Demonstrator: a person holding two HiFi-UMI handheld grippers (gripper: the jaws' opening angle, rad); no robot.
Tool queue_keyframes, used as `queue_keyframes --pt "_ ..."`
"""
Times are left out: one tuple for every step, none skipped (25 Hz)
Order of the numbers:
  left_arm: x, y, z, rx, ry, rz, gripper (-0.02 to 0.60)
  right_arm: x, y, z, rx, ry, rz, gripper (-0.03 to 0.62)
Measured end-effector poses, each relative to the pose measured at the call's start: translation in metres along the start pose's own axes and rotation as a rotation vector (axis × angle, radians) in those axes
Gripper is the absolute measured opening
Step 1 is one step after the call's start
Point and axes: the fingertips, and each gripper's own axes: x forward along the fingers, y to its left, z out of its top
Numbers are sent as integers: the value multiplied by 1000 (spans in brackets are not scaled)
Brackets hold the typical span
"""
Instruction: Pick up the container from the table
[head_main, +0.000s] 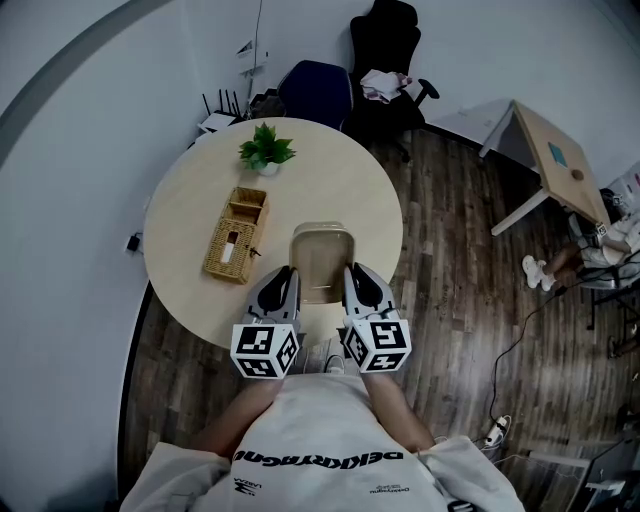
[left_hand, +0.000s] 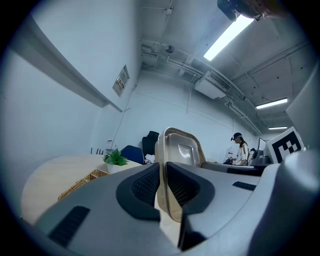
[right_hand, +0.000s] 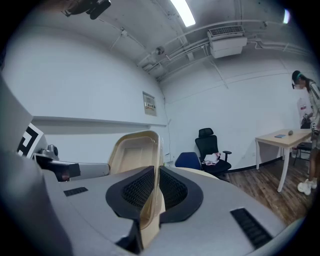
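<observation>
Left gripper (left_hand: 162, 186) pinches the left rim of the beige container (head_main: 322, 255) and right gripper (right_hand: 154, 189) pinches its right rim; the container sits between them over the near part of the round table (head_main: 190, 215), showing only its own beige floor inside. Just left of it, clear of the left gripper, lies a wicker basket (head_main: 237, 235) with something white in its nearer compartment; a small potted plant (head_main: 266, 150) stands beyond. Past the table's far edge are a blue chair (head_main: 315, 92) and a black office chair (head_main: 388, 55), with a desk (head_main: 555, 150) well off right.
</observation>
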Motion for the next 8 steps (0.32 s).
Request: queue_keyframes --pt "1 0 0 -1 0 -1 57 1 -1 0 -1 -1 0 61" --pt "2 1 -1 -2 1 -1 57 2 -1 0 -1 -1 0 61" --pt "4 2 -1 -3 1 -2 56 3 -2 -1 -1 -1 0 61" --pt "5 2 -1 -3 1 -2 57 4 -2 -1 -1 -1 1 61" --pt "6 2 -1 -3 1 -3 57 5 -3 -1 0 -1 1 61" --pt "6 3 -1 -3 0 -3 57 5 -3 -1 0 -1 0 61" --pt "7 3 -1 -2 0 -2 57 6 -4 -1 0 -1 0 61" --pt "8 3 -1 -1 0 -2 57 7 -4 -1 0 -1 -1 61"
